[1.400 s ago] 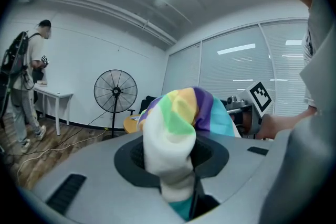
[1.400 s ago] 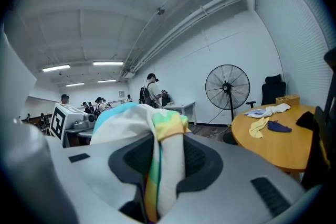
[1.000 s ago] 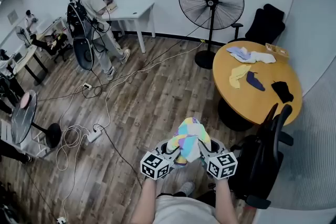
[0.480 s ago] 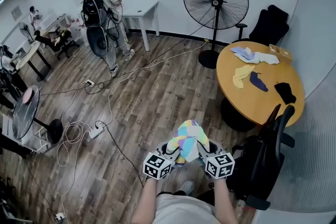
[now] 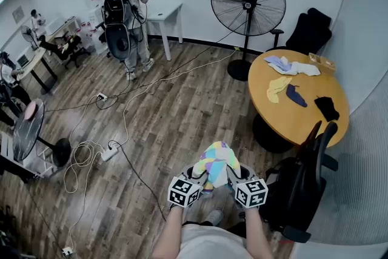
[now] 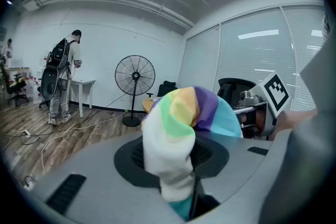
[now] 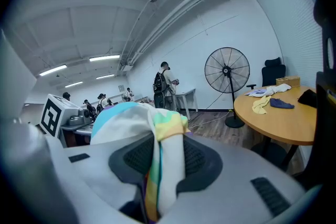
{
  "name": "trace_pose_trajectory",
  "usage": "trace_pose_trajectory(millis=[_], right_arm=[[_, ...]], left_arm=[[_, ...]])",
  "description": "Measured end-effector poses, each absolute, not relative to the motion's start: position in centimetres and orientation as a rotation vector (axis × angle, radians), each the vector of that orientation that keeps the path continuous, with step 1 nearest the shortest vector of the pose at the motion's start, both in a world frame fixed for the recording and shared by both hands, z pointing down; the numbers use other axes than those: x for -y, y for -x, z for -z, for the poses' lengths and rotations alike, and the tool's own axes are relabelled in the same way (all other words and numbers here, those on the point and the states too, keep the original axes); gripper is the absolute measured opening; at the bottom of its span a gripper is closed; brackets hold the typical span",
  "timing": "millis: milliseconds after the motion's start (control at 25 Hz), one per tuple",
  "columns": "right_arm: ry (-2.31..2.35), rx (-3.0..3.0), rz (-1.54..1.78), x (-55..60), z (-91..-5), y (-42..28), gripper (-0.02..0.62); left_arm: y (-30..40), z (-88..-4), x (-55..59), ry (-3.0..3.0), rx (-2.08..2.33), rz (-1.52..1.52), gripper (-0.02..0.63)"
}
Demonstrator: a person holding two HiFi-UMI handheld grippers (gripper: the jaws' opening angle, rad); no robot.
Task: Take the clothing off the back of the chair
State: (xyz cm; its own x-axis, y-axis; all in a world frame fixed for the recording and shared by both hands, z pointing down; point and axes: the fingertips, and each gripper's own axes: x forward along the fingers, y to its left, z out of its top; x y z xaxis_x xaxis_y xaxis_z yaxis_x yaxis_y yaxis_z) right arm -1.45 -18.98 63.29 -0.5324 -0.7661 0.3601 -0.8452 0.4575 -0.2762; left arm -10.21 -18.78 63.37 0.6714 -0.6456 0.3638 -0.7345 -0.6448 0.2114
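since the earlier frames: the person with the backpack (image 5: pixel 128 9) stands further right along the far wall, now beside the white desk (image 5: pixel 163 12). my two grippers and their load sit slightly lower in the head view, otherwise the same hold.

striped garment (image 5: pixel 217 161): pastel bands, bunched into a hump. it is off the chair back, hanging in the air between my grippers, in front of my body and left of the black chair (image 5: pixel 306 182), not touching it.

left gripper (image 5: pixel 198 177): jaws pinched on one end of the striped garment, cloth wedged in the narrow gap. right gripper (image 5: pixel 234 174): likewise clamped on the other end, a fold running down between its pads.

containers: small open box (image 5: pixel 319 59) at the far edge of the round table (image 5: pixel 285 121); contents cannot be made out. loose on the tabletop lie a pale cloth (image 5: pixel 291 65), a yellow cloth (image 5: pixel 276 87), a dark blue cloth (image 5: pixel 295 94) and a black cloth (image 5: pixel 327 107).

pose: both forearms rise from the bottom edge, side by side, the grippers close together and angled gently downward, marker cubes facing up at me.
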Motion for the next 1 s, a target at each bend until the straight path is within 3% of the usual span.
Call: trace_pose_trajectory(millis=[1000], right_arm=[[-1.431,2.499,-0.654,19.3,-64.4,1.7,0.12]], left_arm=[[10.2,-64.1,19.1,-2.544,1.081,-0.377,0.132]])
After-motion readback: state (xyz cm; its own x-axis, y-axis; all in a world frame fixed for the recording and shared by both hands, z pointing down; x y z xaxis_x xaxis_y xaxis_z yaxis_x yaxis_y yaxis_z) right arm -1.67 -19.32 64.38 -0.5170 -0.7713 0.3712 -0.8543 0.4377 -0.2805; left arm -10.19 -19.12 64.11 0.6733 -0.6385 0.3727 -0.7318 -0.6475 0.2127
